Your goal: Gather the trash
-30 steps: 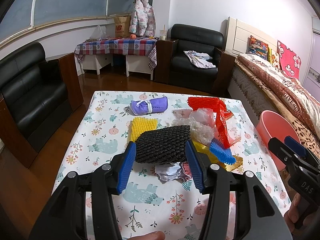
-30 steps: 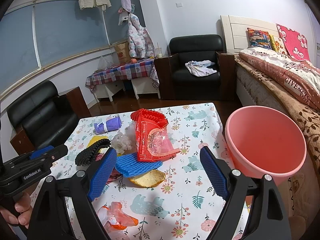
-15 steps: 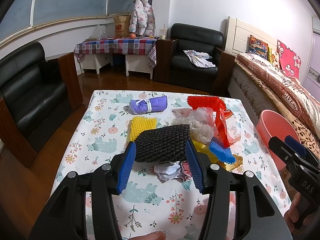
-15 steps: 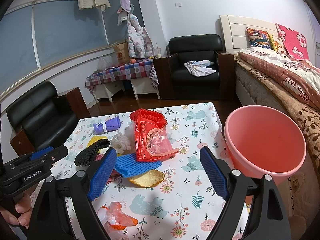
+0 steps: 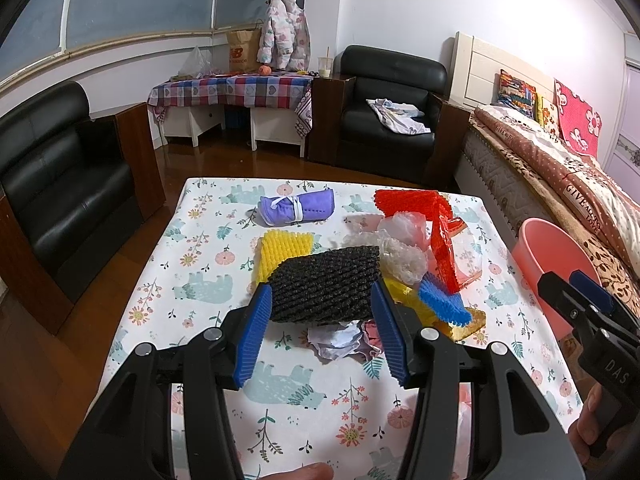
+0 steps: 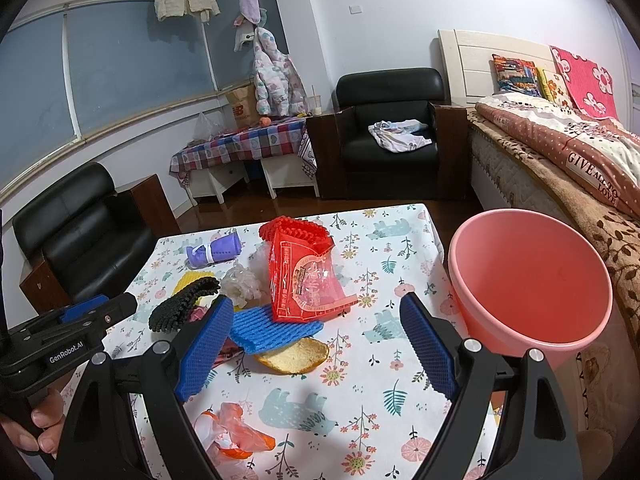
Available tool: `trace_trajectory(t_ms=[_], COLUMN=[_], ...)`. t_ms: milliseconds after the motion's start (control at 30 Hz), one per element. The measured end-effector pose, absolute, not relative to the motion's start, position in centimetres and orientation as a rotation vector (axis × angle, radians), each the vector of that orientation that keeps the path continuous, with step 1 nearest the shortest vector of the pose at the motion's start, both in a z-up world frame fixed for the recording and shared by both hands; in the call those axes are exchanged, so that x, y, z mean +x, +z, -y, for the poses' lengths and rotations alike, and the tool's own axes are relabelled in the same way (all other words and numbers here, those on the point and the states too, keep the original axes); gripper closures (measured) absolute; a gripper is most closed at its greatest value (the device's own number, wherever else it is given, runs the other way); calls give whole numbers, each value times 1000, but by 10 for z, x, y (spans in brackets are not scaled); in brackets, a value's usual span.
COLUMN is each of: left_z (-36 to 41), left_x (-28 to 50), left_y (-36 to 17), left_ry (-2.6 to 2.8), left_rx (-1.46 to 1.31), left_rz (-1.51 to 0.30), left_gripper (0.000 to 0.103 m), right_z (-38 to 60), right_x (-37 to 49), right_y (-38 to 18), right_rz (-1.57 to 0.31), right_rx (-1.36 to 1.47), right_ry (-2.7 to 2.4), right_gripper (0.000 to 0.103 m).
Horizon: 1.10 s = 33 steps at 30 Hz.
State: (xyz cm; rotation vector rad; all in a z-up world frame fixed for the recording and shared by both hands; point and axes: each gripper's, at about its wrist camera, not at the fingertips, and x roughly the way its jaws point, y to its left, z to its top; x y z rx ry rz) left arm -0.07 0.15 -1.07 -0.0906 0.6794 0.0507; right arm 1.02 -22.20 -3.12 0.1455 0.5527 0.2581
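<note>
A pile of trash lies on the flowered table (image 5: 192, 280): black foam net (image 5: 324, 288), yellow foam net (image 5: 284, 250), red wrapper (image 6: 304, 280), blue foam net (image 6: 272, 328), clear crumpled plastic (image 5: 400, 256), crumpled paper (image 5: 340, 340), a bread piece (image 6: 296, 354) and an orange-white bag (image 6: 232, 428). My left gripper (image 5: 322, 334) is open, its jaws on either side of the black net's near edge, above the table. My right gripper (image 6: 316, 346) is open and empty, over the bread and blue net. A pink bucket (image 6: 528, 280) stands right of the table.
A purple rolled cloth (image 5: 296, 208) lies at the table's far side. A bed (image 6: 580, 160) runs along the right, black armchairs (image 5: 388, 112) and a checked side table (image 5: 228, 88) stand behind, a black sofa (image 5: 60, 184) at the left.
Both grippers have barely moved; the views have shifted only slightly. Nothing was taken hold of or let go.
</note>
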Motion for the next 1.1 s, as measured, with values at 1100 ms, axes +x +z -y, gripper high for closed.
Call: trace_trajectory(t_ms=[1100], left_z=[-5], left_x=[-14], left_y=[-29], left_ry=[-69], left_rx=[-131], left_rz=[-686], left_gripper=[51], right_z=[219], right_x=[16], right_y=[-45], right_rz=[-583], right_rx=[134], right_ry=[270], right_gripper=[20])
